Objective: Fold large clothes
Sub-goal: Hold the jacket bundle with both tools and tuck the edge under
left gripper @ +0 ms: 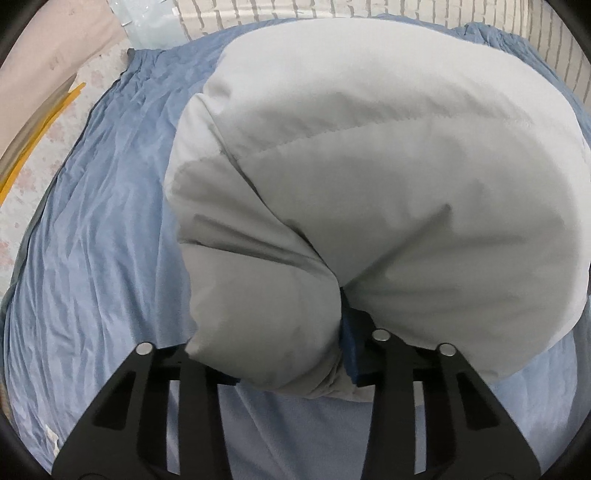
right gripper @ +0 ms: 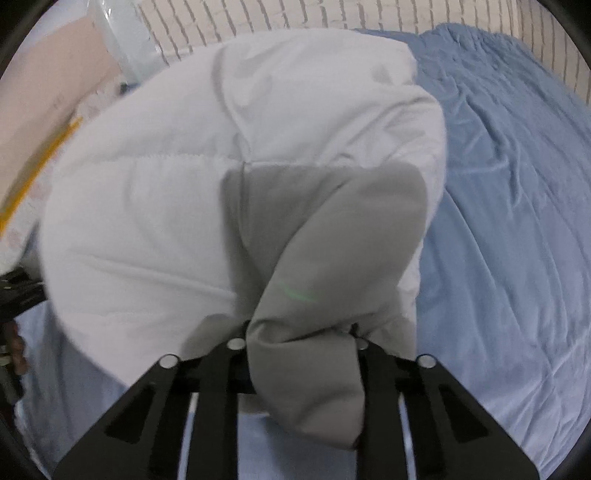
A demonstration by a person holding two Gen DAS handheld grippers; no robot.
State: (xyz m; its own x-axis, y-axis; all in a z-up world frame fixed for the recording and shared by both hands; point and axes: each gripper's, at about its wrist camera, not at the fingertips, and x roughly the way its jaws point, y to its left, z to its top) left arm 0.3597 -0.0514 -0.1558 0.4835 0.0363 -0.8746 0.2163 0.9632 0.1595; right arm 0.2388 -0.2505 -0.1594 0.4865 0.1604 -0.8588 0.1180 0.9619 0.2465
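A puffy white coat (left gripper: 369,177) is held up over a blue sheet (left gripper: 92,240) on a bed. A thick fold of the coat is pinched in the left tongs (left gripper: 295,354), with cloth bulging out between the jaws. Another fold, gray in shadow, is squeezed in the right tongs (right gripper: 301,354). A pale brick wall (right gripper: 295,14) is seen behind the bed.
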